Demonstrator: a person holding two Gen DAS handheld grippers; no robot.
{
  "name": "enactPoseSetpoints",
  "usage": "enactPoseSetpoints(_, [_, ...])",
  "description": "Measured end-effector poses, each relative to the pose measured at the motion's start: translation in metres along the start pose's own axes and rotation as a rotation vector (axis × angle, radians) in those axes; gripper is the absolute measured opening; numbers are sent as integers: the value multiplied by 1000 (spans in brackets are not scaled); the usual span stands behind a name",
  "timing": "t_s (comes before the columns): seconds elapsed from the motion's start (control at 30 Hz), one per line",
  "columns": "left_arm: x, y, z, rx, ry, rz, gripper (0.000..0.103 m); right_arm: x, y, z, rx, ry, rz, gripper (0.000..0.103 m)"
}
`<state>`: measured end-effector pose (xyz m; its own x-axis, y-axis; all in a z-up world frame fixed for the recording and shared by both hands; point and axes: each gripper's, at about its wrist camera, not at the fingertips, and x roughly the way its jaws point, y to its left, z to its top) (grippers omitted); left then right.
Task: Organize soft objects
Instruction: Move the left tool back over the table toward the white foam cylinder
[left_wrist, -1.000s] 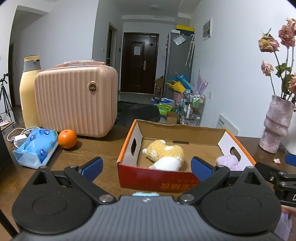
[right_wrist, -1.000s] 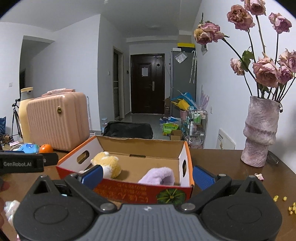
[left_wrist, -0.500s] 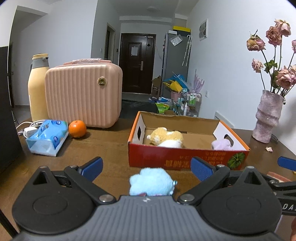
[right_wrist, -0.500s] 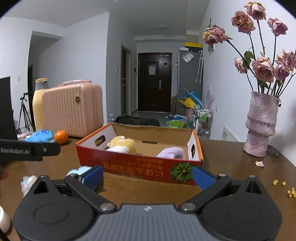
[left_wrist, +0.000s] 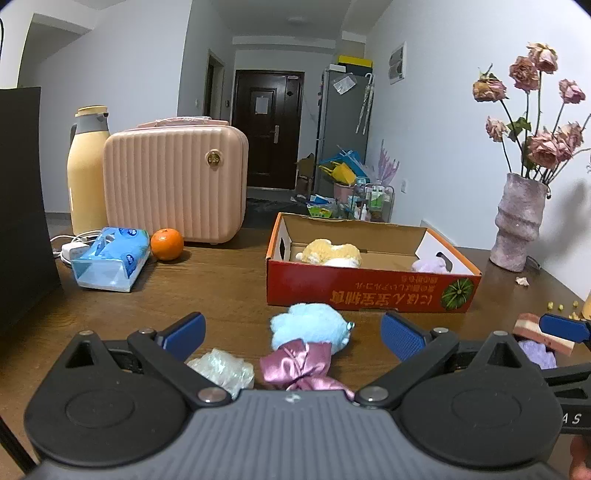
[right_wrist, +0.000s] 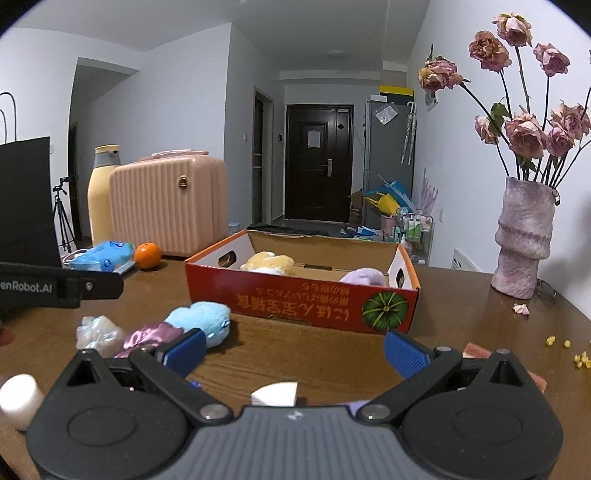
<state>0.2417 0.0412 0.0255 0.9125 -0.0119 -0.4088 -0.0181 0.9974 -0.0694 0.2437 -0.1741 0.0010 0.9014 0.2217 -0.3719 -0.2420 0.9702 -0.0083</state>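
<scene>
A red cardboard box (left_wrist: 369, 291) (right_wrist: 303, 299) stands on the wooden table and holds a yellow-and-white plush (left_wrist: 328, 253) (right_wrist: 267, 263) and a lilac plush (left_wrist: 430, 265) (right_wrist: 364, 277). Just in front of it lie a light blue plush (left_wrist: 310, 326) (right_wrist: 201, 317), a pink satin scrunchie (left_wrist: 299, 363) (right_wrist: 147, 334) and a pale crinkly scrunchie (left_wrist: 223, 371) (right_wrist: 98, 330). My left gripper (left_wrist: 293, 334) is open, with the blue plush and pink scrunchie between its fingers' line, untouched. My right gripper (right_wrist: 295, 349) is open over bare table; a white piece (right_wrist: 275, 393) sits below it.
A pink suitcase (left_wrist: 173, 184), a yellow flask (left_wrist: 86, 166), a blue tissue pack (left_wrist: 109, 258) and an orange (left_wrist: 167, 244) stand at the back left. A black bag (left_wrist: 22, 206) is at the far left. A vase of dried roses (left_wrist: 517, 221) stands right. A pink block (left_wrist: 539, 334) lies near the right gripper.
Both grippers have pulled back from the box toward the near table edge. The blue plush, pink scrunchie and pale scrunchie have come into view in front of the box.
</scene>
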Motion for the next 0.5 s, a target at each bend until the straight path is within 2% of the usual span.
enactPoseSetpoints(0.5, [-30, 16, -33, 52, 23, 12, 103, -25, 20, -27, -10, 5, 16, 103])
